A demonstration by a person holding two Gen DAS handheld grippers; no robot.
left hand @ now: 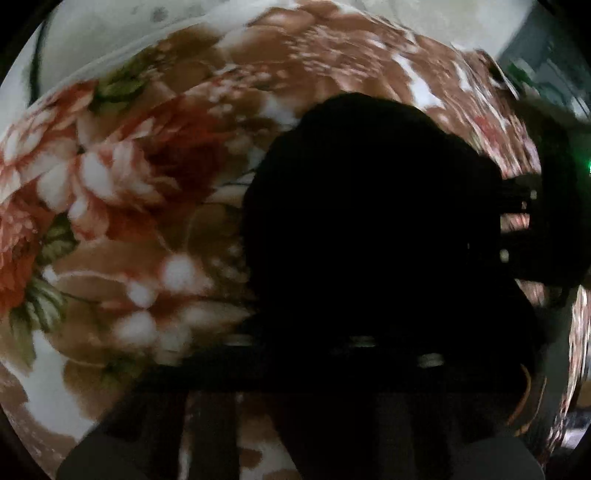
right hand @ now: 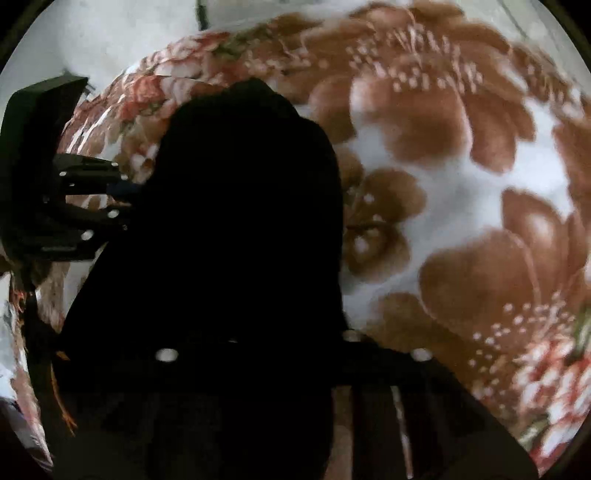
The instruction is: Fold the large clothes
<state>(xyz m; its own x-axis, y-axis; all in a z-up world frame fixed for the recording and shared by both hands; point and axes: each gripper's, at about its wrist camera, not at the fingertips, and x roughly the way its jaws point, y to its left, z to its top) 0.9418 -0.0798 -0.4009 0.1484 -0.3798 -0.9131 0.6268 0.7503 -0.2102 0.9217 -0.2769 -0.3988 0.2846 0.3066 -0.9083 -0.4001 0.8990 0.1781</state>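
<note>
A black garment (left hand: 369, 203) lies bunched on a floral blanket (left hand: 129, 184) and fills the middle of the left wrist view. It covers my left gripper's own fingers there. In the right wrist view the same black garment (right hand: 240, 221) hides that gripper's fingers too. The left gripper (right hand: 123, 195) shows at the left of the right wrist view, its fingertips together at the garment's edge with cloth between them. The right gripper (left hand: 508, 221) shows at the right of the left wrist view, its tips likewise closed into the black cloth. Both grippers point steeply down.
The blanket (right hand: 461, 184), brown and red flowers on white, spreads under everything. Beyond its far edge is a pale surface (left hand: 110, 33) with a dark cable (left hand: 35, 66) on it. Both views are blurred.
</note>
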